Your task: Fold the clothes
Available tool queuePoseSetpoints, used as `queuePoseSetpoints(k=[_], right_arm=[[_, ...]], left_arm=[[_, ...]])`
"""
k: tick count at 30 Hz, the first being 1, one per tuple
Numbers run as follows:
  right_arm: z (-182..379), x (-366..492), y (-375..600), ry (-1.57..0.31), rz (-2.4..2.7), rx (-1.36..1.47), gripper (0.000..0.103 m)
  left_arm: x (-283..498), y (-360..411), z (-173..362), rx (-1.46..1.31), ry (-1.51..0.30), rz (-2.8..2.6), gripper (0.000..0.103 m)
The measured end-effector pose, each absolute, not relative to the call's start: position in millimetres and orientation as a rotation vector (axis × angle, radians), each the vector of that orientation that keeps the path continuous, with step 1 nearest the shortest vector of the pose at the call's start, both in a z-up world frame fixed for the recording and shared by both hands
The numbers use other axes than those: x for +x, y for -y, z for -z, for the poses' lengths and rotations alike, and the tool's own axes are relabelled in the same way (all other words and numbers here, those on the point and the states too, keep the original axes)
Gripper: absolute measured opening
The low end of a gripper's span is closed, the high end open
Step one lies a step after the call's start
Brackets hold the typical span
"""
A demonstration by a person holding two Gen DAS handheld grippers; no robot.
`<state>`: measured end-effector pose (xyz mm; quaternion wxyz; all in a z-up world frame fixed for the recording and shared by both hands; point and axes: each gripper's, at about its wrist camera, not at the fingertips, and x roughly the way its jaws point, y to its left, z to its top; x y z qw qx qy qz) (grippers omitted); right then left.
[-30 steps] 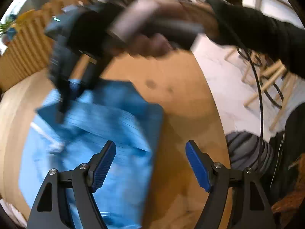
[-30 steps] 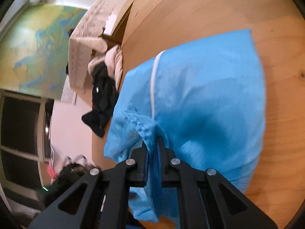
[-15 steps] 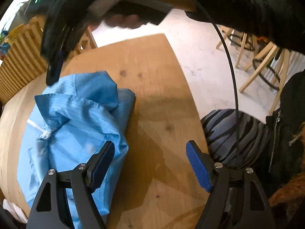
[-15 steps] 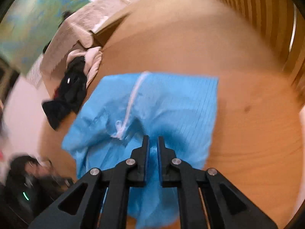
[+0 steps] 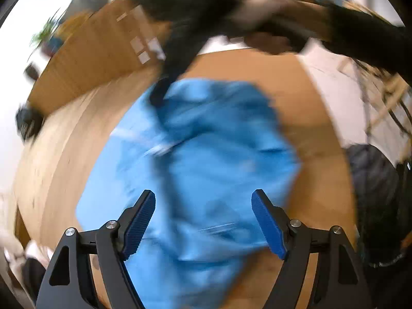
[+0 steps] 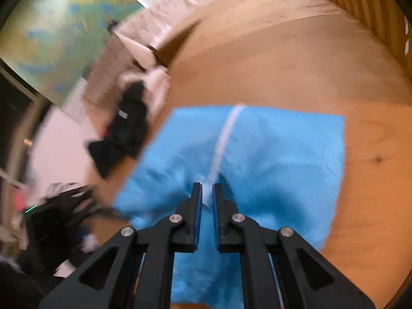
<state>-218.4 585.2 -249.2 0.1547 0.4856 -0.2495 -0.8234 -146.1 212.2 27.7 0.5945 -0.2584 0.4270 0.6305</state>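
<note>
A bright blue garment [image 5: 206, 159] with a white strip [image 6: 226, 134] lies loosely folded on the round wooden table [image 5: 314, 118]. My left gripper [image 5: 204, 221] hovers open above its near part, and the cloth shows between the blue pads [image 5: 140, 221]. My right gripper [image 6: 207, 195] has its jaws almost together with a thin slit between them, right over the white strip. In the left wrist view its black tip [image 5: 157, 95] meets the garment's far edge. Motion blur hides whether any cloth is pinched there.
A dark garment [image 6: 123, 128] and pale clothes [image 6: 154, 82] hang at the table's far-left rim. A slatted wooden wall [image 6: 373, 13] runs behind. A person's black sleeve [image 5: 360, 38] crosses above the table, with chairs [image 5: 386, 90] on the floor to the right.
The right gripper let go of the raised blue fold, lifted, then came down to the garment's far edge. The left gripper swung over, so the garment now sits centred between its fingers.
</note>
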Motion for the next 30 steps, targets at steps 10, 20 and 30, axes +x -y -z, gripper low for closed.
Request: queuePoseSetpoints(k=[10, 20, 30], right_arm=[[218.7, -177.2, -579.2, 0.584, 2.479, 1.382, 0.009], [221.8, -148.3, -509.5, -0.008, 2.511, 1.564, 0.024], [236.4, -168.7, -517.6, 0.033, 2.505, 1.683, 0.030]], left_arm=[[-176.7, -242.5, -65.2, -0.622, -0.823, -1.425, 0.076], [-177.3, -304.4, -31.4, -0.708, -0.926, -1.281, 0.058], [-194.5, -342.6, 0.2, -0.841, -0.962, -1.162, 0.055]])
